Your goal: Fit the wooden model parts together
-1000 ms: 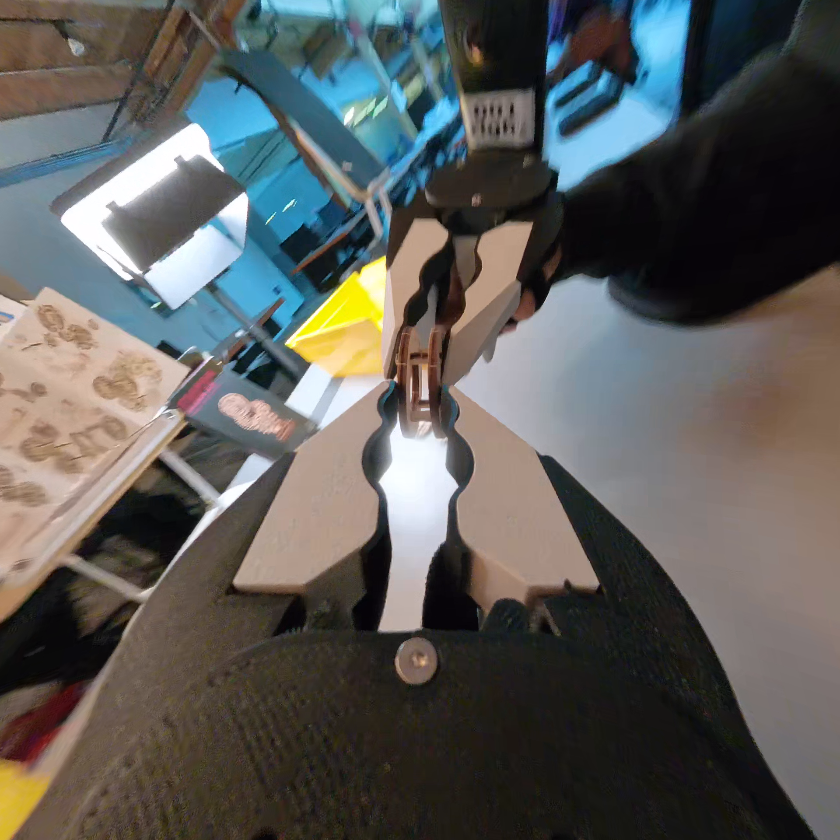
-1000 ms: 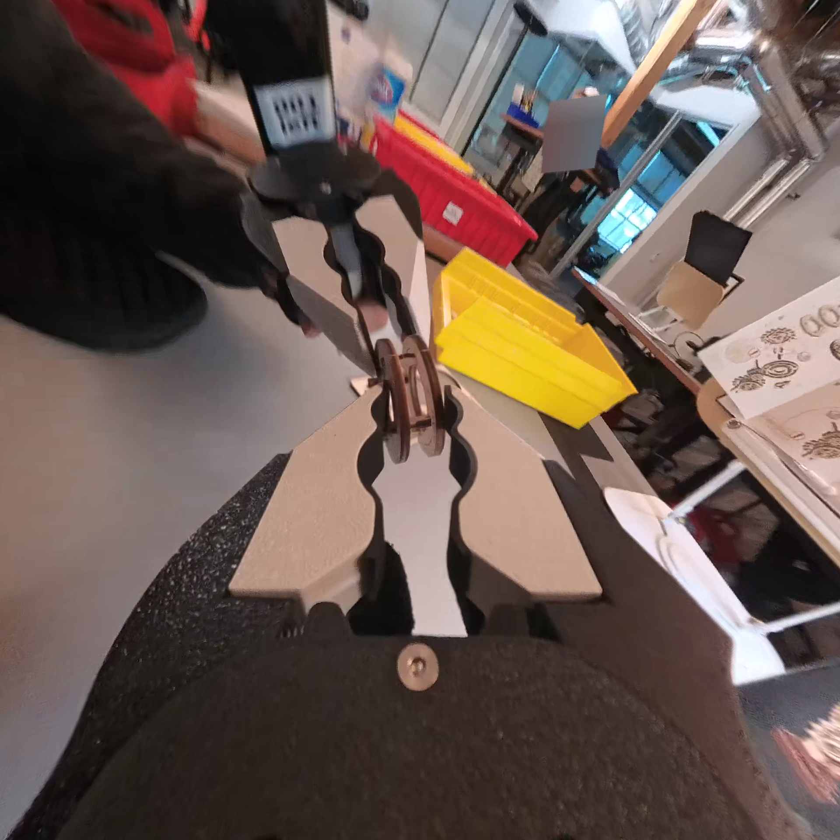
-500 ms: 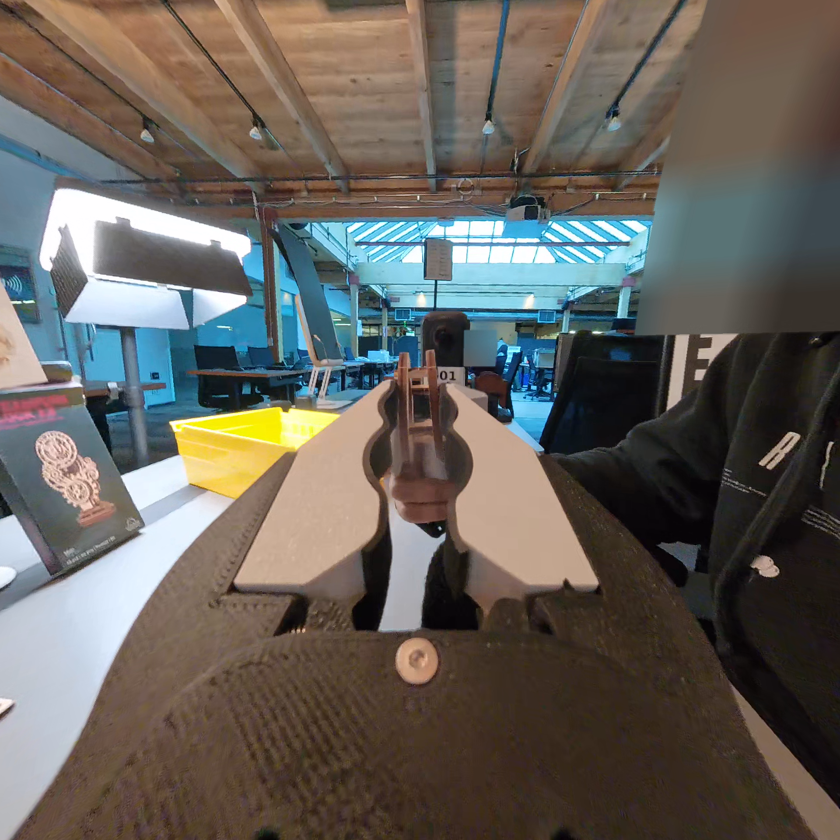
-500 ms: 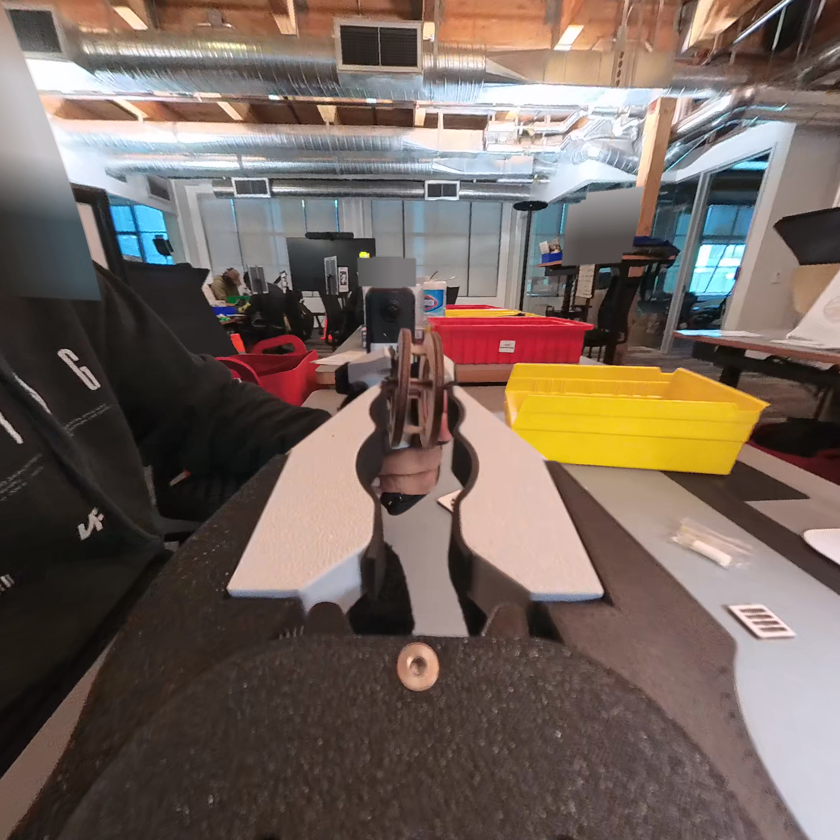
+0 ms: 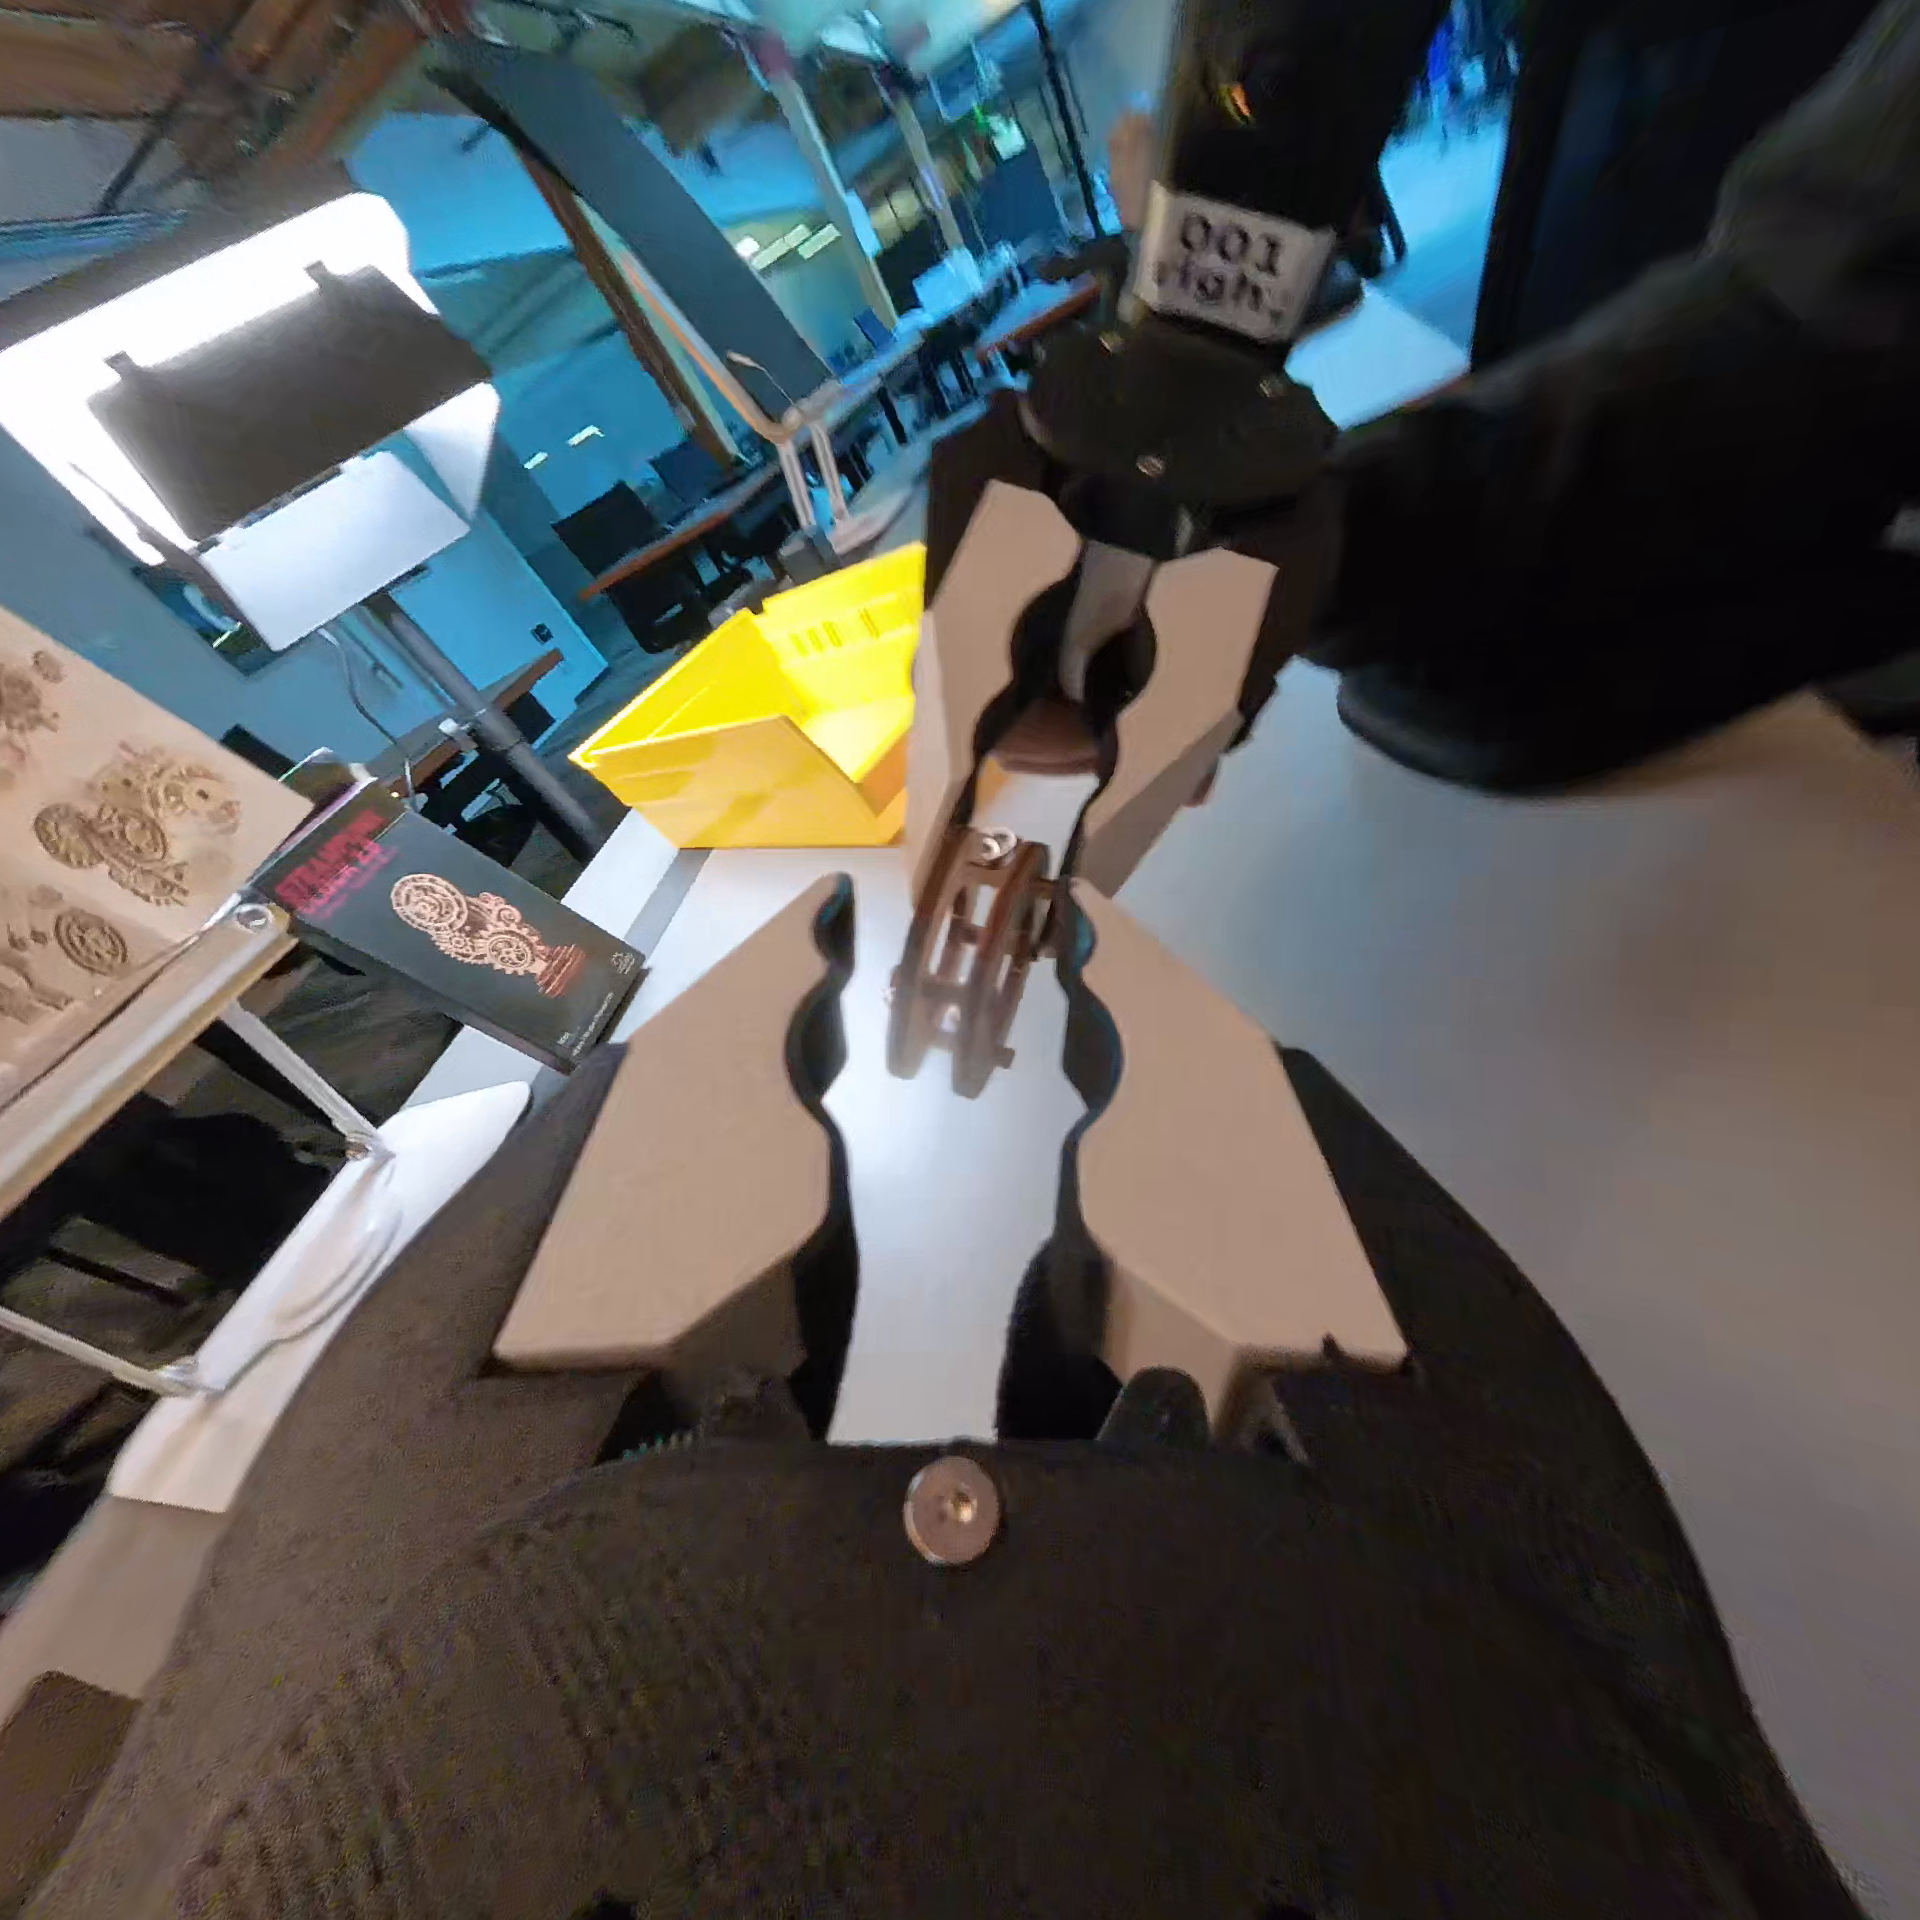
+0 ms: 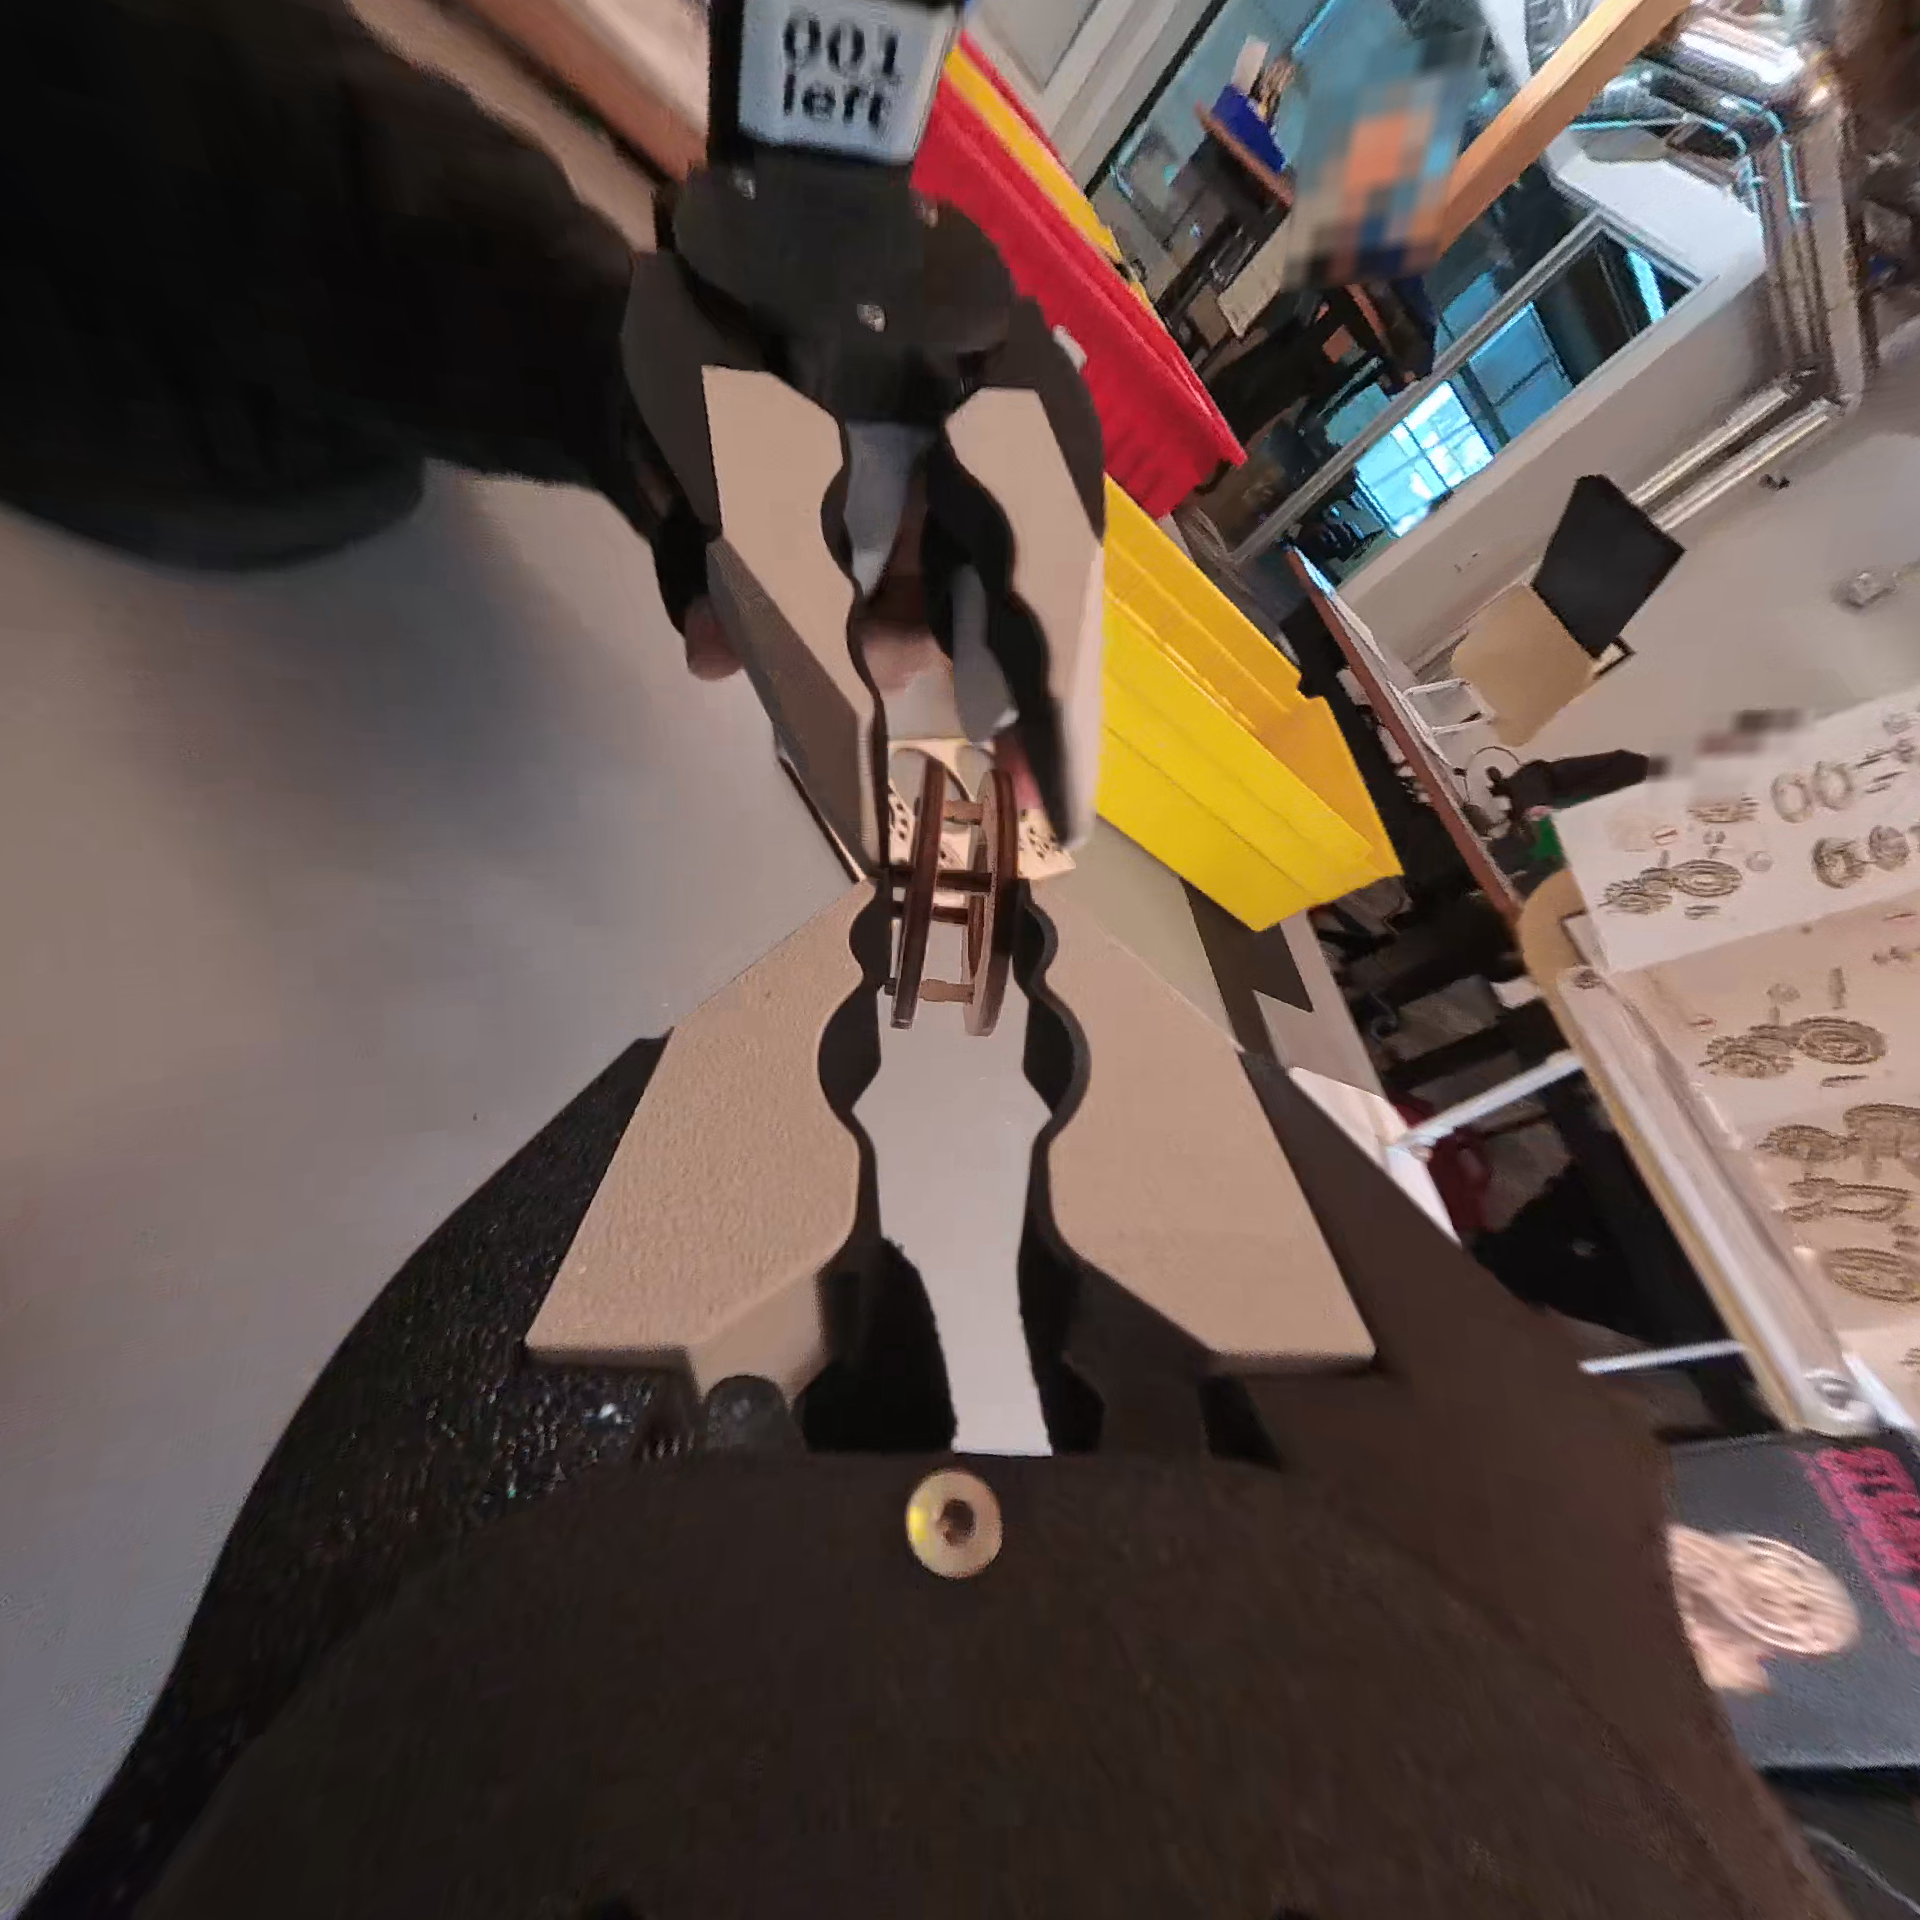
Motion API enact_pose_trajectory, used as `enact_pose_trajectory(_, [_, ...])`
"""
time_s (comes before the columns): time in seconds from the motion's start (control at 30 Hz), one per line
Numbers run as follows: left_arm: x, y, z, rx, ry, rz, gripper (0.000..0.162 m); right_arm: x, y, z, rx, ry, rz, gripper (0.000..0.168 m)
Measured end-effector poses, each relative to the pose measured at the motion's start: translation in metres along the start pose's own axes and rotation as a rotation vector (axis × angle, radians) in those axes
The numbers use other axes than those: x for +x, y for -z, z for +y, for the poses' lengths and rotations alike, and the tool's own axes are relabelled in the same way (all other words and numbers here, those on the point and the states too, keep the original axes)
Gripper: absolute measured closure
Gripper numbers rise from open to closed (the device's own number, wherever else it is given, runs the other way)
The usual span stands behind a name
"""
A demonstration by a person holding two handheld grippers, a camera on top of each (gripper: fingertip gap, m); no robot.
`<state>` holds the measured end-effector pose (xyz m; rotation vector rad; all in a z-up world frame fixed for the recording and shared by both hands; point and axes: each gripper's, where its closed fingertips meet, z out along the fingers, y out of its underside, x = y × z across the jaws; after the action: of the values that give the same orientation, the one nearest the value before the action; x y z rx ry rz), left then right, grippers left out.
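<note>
Wooden spool assembly (image 6: 951, 914) of two brown discs joined by pegs, held above the grey table (image 5: 1455, 1039) | right gripper (image 6: 956, 920) clamped on its discs | left gripper (image 5: 961, 914) spread wide, the assembly near its right finger | yellow bin (image 5: 769, 748) seen behind.

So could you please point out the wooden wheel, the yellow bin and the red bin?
wooden wheel (image 6: 948, 914): right wrist view, right disc.
yellow bin (image 5: 769, 727): left wrist view, near wall.
red bin (image 6: 1081, 291): right wrist view, side wall.
</note>
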<state>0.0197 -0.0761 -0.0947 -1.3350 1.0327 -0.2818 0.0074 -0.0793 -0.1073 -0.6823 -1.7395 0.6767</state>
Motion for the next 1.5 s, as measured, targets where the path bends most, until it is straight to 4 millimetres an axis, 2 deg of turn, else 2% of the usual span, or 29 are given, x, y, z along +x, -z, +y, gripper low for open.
enact_pose_trajectory(0.03, [0.004, 0.000, 0.004, -0.029, -0.040, 0.012, 0.135, 0.000, -0.001, 0.002, -0.017, 0.044, 0.012, 0.148])
enact_pose_trajectory(0.17, [0.007, 0.000, 0.007, -0.052, -0.116, 0.011, 0.143, -0.003, 0.000, 0.002, -0.024, 0.125, 0.019, 0.147])
enact_pose_trajectory(0.27, [0.011, 0.000, 0.000, -0.029, -0.160, 0.016, 0.145, -0.002, 0.007, -0.002, 0.010, 0.083, -0.001, 0.146])
enact_pose_trajectory(0.4, [0.013, 0.002, -0.011, 0.021, -0.147, 0.028, 0.146, 0.001, 0.012, -0.004, 0.057, 0.035, -0.015, 0.148])
enact_pose_trajectory(0.57, [0.014, 0.002, -0.012, 0.043, -0.153, 0.032, 0.146, 0.000, 0.013, -0.007, 0.051, 0.060, -0.015, 0.150])
enact_pose_trajectory(0.8, [0.014, 0.005, -0.017, 0.032, -0.234, 0.005, 0.146, 0.003, 0.013, -0.012, 0.021, 0.206, 0.059, 0.151])
enact_pose_trajectory(1.23, [0.003, 0.001, 0.002, -0.068, -0.390, -0.120, 0.141, 0.012, 0.003, 0.002, -0.101, 0.438, 0.203, 0.153])
enact_pose_trajectory(1.4, [0.003, 0.002, 0.001, -0.076, -0.391, -0.113, 0.144, 0.012, 0.003, -0.001, -0.090, 0.424, 0.220, 0.151])
enact_pose_trajectory(1.5, [0.002, 0.001, 0.001, -0.067, -0.249, -0.083, 0.145, 0.013, 0.002, 0.000, -0.041, 0.224, 0.169, 0.148])
